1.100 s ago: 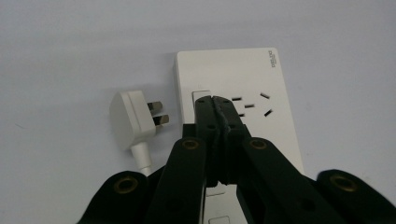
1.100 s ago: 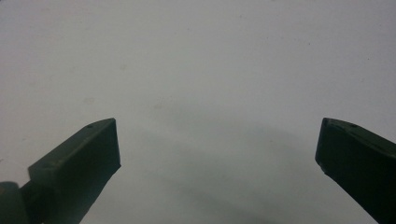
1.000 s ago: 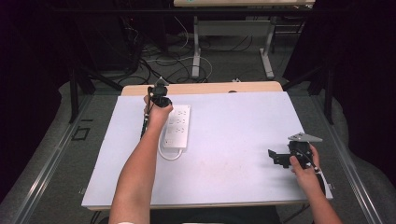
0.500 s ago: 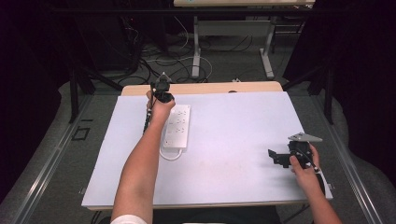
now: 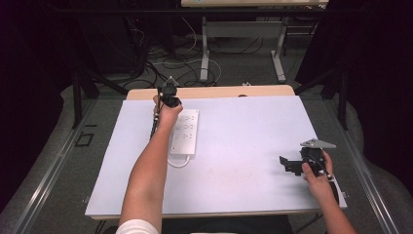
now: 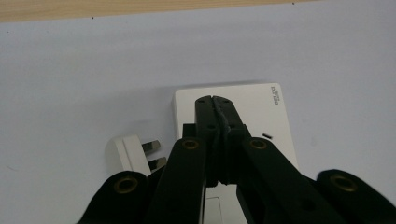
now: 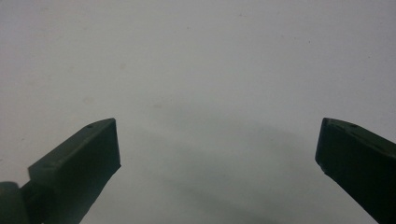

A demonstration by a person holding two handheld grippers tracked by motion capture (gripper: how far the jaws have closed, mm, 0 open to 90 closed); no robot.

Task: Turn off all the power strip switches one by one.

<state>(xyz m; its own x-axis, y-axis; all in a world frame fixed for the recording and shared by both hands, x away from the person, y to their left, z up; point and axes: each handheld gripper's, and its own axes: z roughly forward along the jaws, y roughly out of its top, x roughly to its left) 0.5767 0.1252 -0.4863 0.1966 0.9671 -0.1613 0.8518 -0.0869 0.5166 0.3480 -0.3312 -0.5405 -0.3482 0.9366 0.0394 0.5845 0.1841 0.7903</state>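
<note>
A white power strip point(image 5: 185, 131) lies lengthwise on the white table, left of centre, its white cord point(image 5: 176, 163) curling at the near end. My left gripper point(image 5: 170, 99) hovers at the strip's far end. In the left gripper view its jaws point(image 6: 215, 103) are pressed together above the strip's end point(image 6: 261, 100), and I see nothing between them. A white plug point(image 6: 133, 154) with bare metal pins lies on the table just left of the strip. My right gripper point(image 5: 288, 165) rests near the front right of the table, its jaws point(image 7: 217, 149) wide apart over bare tabletop.
The white tabletop point(image 5: 243, 126) has a wooden strip point(image 5: 214, 91) along its far edge. Beyond it are table legs point(image 5: 204, 48) and loose cables point(image 5: 165, 58) on the floor. Dark curtains flank both sides.
My left hand has crept slightly toward the table's far edge, jaws still together. The right hand has stayed put.
</note>
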